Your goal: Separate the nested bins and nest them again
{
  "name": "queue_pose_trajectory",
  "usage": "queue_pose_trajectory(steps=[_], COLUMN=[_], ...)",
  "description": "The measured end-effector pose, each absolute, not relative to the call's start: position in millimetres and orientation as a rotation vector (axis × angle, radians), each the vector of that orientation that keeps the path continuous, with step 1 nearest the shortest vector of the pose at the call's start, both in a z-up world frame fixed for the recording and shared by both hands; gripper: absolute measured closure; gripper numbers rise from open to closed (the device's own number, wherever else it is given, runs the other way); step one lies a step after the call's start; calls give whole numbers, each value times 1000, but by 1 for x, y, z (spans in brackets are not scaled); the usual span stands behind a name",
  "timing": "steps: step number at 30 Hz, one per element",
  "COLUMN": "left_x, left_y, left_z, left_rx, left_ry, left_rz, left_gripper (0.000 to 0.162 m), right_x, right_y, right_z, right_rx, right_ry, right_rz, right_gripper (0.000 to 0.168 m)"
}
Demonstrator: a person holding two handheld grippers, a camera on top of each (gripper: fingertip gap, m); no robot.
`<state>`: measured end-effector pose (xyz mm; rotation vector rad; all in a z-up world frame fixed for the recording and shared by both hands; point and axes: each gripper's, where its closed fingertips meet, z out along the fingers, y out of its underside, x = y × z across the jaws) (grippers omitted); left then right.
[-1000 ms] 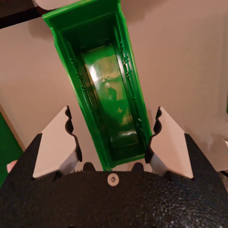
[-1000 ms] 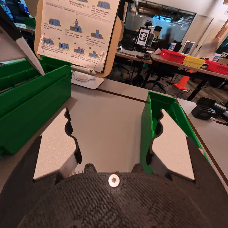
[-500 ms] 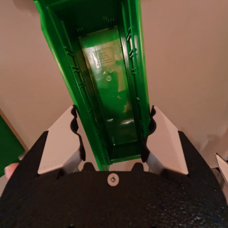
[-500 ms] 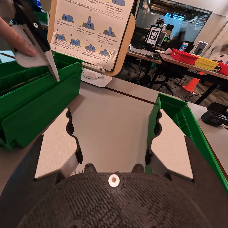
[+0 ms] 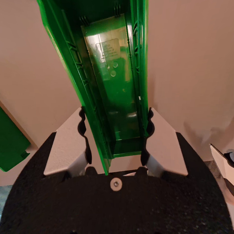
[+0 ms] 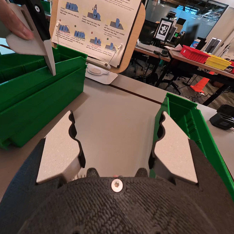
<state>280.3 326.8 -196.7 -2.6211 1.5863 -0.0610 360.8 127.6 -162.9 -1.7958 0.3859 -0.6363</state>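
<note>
In the left wrist view I look down into a long green bin point(image 5: 114, 88) on the tan table. My left gripper point(image 5: 115, 114) straddles its near end. The jaws have closed in against the outsides of both long walls. In the right wrist view this bin tops a nested green stack point(image 6: 38, 95) at the left, and one left finger point(image 6: 50, 65) reaches down outside its near wall. My right gripper point(image 6: 117, 114) is open and empty above the table. A single green bin point(image 6: 189, 120) lies just to its right.
Another green bin point(image 5: 11, 139) lies at the left in the left wrist view. An instruction board point(image 6: 96, 29) on a white base point(image 6: 100, 74) stands behind. A black device point(image 6: 222, 120) sits at the table's right edge. Other tables hold red and yellow baskets point(image 6: 193, 53).
My left gripper has moved in over the bin's near end and its jaws have narrowed onto the walls. My right gripper stays open and has shifted slightly.
</note>
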Motion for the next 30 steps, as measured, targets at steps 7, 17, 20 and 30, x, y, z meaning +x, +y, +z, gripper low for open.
queue_pose_trajectory(steps=[7,17,20,30], left_x=[283,277,274,275], left_y=[320,325,322,331], left_z=[-189,-177,-176,-196], left_rx=[-2693,-2701,-2728,-2682], left_ry=[1602,1596,1605,1564], left_rz=[-150,-71,-83,-63], left_gripper=[66,67,68,60], right_x=[360,356,355,355], right_y=[131,139,139,139], right_z=[-168,-178,-179,-181], right_rx=[-1809,-1851,-1859,-1869], right_ry=[382,361,357,355], right_rz=[-619,-587,-587,-578], right_gripper=[38,42,43,45])
